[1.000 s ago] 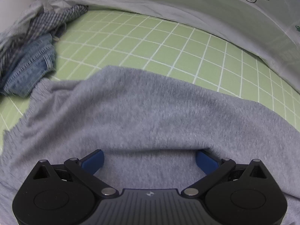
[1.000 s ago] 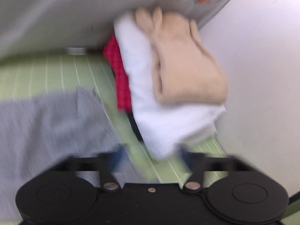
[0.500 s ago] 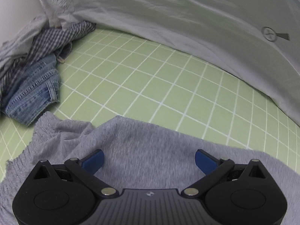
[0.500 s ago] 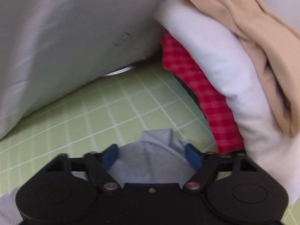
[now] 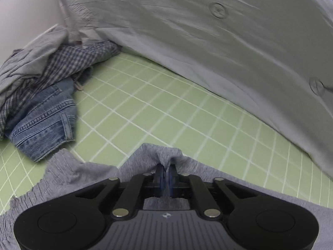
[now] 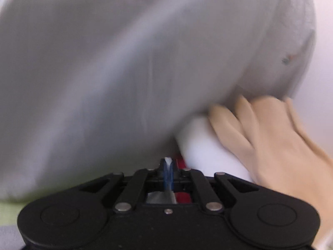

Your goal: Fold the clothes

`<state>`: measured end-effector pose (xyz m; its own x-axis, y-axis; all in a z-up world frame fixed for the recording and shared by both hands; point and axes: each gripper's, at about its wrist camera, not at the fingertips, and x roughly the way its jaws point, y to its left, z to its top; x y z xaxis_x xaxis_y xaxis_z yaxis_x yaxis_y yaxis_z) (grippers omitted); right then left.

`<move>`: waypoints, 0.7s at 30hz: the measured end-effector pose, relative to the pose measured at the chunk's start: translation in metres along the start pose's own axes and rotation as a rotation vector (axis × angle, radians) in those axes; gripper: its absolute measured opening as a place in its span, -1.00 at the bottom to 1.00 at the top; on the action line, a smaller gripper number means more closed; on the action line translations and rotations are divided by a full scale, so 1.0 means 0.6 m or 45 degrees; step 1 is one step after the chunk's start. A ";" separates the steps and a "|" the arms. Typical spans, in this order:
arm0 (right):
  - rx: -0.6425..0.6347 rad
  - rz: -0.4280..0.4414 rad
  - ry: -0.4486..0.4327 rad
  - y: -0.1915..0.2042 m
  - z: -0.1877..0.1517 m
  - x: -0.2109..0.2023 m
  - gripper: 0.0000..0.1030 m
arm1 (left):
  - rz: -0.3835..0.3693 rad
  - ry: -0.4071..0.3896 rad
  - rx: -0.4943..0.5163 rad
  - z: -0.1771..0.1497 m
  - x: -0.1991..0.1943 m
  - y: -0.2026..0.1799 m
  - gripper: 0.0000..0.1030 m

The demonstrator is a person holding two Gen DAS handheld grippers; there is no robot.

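A grey knit garment (image 5: 87, 179) lies on the green grid mat (image 5: 166, 104), its edge bunched into a peak at the bottom centre of the left wrist view. My left gripper (image 5: 165, 166) is closing, and its blue pads pinch that peak of grey cloth. In the blurred right wrist view my right gripper (image 6: 168, 162) is closing too, with a thin pale strip of the garment (image 6: 167, 159) squeezed between its pads. Most of the garment is hidden under both gripper bodies.
Blue jeans (image 5: 45, 129) and a checked shirt (image 5: 68, 62) are heaped at the left of the mat. A pale grey cloth (image 5: 208, 41) hangs along the back. Right beside my right gripper is a stack of beige (image 6: 270, 145), white (image 6: 204, 145) and red (image 6: 180, 162) clothes.
Both grippers went from wide open to pinched on the grey garment's edge. The left drew back along the garment toward its edge. The right swung close to the clothes stack.
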<state>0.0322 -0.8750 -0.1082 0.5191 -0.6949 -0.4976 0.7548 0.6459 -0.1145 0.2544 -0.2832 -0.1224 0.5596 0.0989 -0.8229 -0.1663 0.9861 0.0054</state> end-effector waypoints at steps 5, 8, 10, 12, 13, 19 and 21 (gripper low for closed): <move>0.015 0.011 0.101 0.009 -0.039 -0.022 0.51 | 0.021 -0.082 0.072 -0.007 -0.024 -0.002 0.57; 0.083 0.016 0.243 -0.002 -0.098 -0.034 0.55 | -0.006 -0.060 0.122 -0.025 -0.034 -0.008 0.57; 0.133 -0.001 0.342 -0.010 -0.137 -0.035 0.55 | -0.009 -0.024 0.134 -0.039 -0.037 -0.012 0.57; 0.189 -0.037 0.419 -0.014 -0.166 -0.033 0.55 | -0.020 0.014 0.141 -0.054 -0.037 -0.014 0.57; 0.217 -0.047 0.432 -0.016 -0.175 -0.033 0.55 | -0.026 0.030 0.147 -0.061 -0.039 -0.016 0.57; 0.216 -0.031 0.425 -0.019 -0.188 -0.032 -0.64 | -0.028 0.051 0.230 -0.093 -0.064 -0.029 0.57; 0.135 -0.032 0.446 -0.019 -0.191 -0.037 -0.93 | -0.027 0.057 0.235 -0.098 -0.074 -0.026 0.57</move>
<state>-0.0342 -0.8307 -0.1944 0.3450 -0.5479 -0.7621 0.8123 0.5810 -0.0500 0.1847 -0.3109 -0.1195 0.5237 0.0758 -0.8485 -0.0005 0.9961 0.0887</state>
